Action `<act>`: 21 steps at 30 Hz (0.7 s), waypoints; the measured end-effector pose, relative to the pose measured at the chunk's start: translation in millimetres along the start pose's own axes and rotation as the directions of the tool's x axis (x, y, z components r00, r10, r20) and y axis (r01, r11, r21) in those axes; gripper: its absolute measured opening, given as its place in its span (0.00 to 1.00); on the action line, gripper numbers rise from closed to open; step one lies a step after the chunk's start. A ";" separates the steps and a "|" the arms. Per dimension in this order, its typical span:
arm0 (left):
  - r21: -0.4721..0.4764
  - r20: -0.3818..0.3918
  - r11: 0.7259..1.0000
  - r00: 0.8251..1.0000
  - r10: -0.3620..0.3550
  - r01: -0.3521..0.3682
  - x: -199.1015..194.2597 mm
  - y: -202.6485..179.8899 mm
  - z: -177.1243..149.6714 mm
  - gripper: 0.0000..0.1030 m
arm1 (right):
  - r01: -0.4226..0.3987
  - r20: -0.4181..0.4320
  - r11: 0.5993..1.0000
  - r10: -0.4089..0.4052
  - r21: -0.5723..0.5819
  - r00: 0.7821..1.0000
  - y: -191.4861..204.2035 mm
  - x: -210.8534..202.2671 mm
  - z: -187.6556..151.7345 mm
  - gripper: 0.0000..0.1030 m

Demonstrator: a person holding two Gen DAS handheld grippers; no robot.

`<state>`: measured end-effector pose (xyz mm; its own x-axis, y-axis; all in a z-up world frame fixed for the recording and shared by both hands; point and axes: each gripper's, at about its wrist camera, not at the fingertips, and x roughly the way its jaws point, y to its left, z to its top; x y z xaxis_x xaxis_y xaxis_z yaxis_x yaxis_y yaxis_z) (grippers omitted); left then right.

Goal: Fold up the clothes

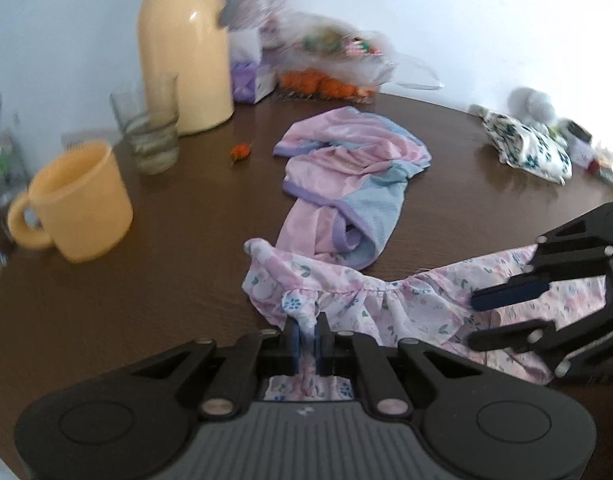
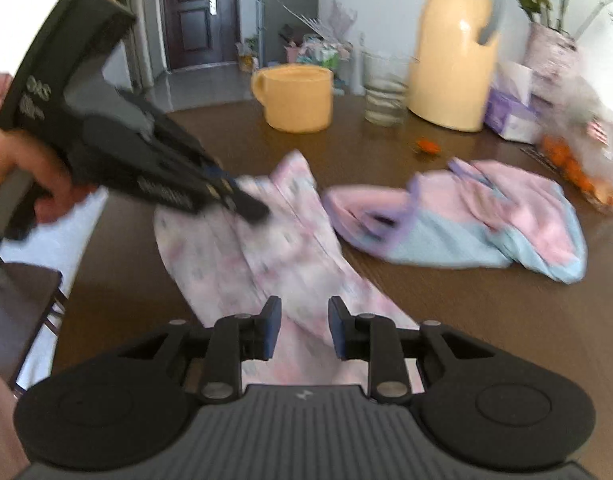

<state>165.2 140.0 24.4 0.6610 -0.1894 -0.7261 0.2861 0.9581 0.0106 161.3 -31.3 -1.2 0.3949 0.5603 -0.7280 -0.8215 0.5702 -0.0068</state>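
- Left wrist view: the left gripper [image 1: 307,340] is pinching a bunched edge of the floral garment [image 1: 386,304], which lies on the near side of the bench [image 1: 146,300].
- The right gripper [image 2: 304,328] is part-spread over the same cloth; whether it grips is unclear.
- Step, I judge: taking hold before a fold; next, secure the second hold.
- Count: three garments, including a pink-and-blue garment [image 1: 346,168] and a white flowered one [image 1: 526,148]; one mug [image 1: 78,200].

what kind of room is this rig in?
Most likely a home dining or living room: a round wooden table with a yellow thermos jug, matching mug and flower vase, and a dark entrance door down a hallway behind.
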 end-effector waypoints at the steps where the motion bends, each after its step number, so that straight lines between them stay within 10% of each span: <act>1: 0.019 0.009 1.000 1.000 0.004 -0.004 -2.6 -2.7 1.2 0.05 | 0.008 -0.013 1.000 -0.008 0.011 1.000 -3.9 -5.2 -6.9 0.24; 10: 0.224 0.097 0.972 0.994 0.041 -0.062 -26.7 -45.3 13.3 0.05 | 0.093 -0.079 0.987 -0.082 0.134 0.993 -37.4 -56.1 -62.8 0.24; 21: 0.308 0.122 0.949 0.986 -0.116 0.073 -34.4 -140.4 31.9 0.04 | 0.080 -0.018 0.982 -0.078 0.174 0.997 -45.3 -64.9 -89.4 0.27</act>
<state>124.5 5.1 69.8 0.7031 -0.3239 -0.6330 0.5336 0.8287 0.1686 136.1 -147.2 -15.0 0.4503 0.5037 -0.7373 -0.7033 0.7087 0.0546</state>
